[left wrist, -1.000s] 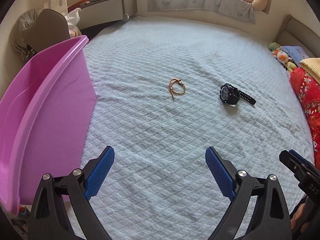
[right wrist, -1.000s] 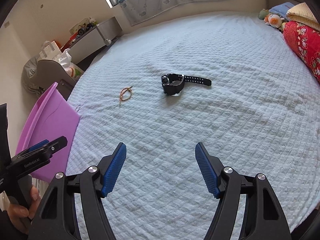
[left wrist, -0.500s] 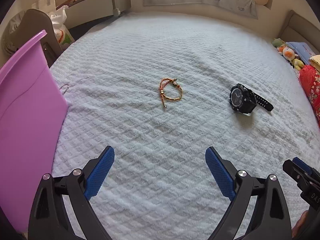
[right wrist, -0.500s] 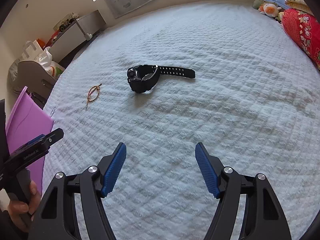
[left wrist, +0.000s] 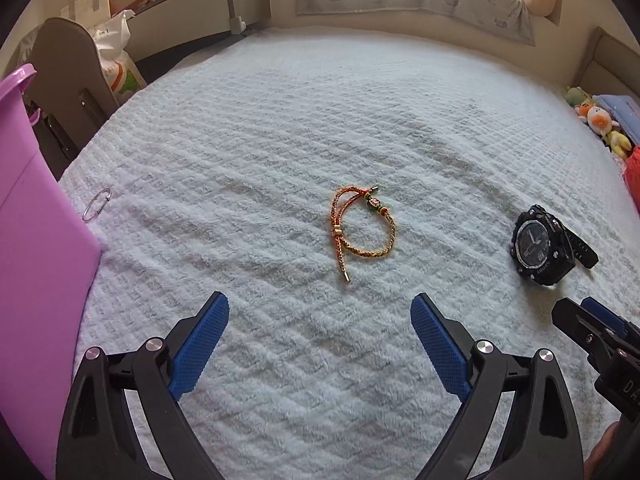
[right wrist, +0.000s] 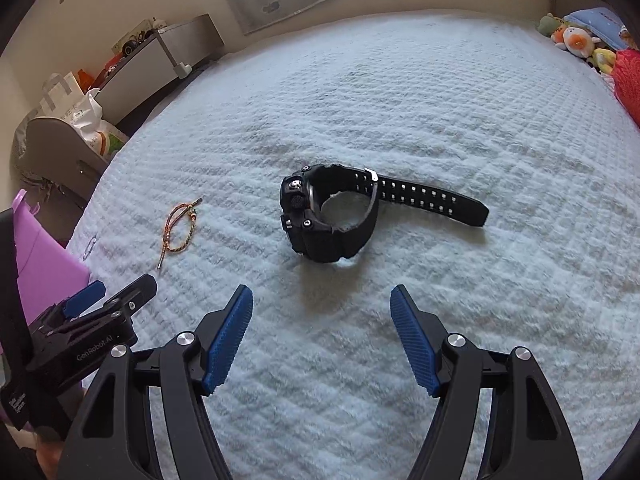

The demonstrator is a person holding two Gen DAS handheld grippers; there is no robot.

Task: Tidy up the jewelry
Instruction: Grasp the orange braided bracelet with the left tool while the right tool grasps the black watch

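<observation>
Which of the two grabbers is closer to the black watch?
Right. The right gripper is open just short of the black watch; the left gripper faces the bracelet instead.

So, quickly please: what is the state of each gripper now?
Left gripper: open, holding nothing.
Right gripper: open, holding nothing.

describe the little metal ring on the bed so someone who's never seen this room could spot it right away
Start at the pale quilted bedspread and go to the edge where the purple tub leans. The metal ring lies there, touching nothing visible. Unlike the orange braided bracelet and black watch, it is thin, silvery, plain.
</observation>
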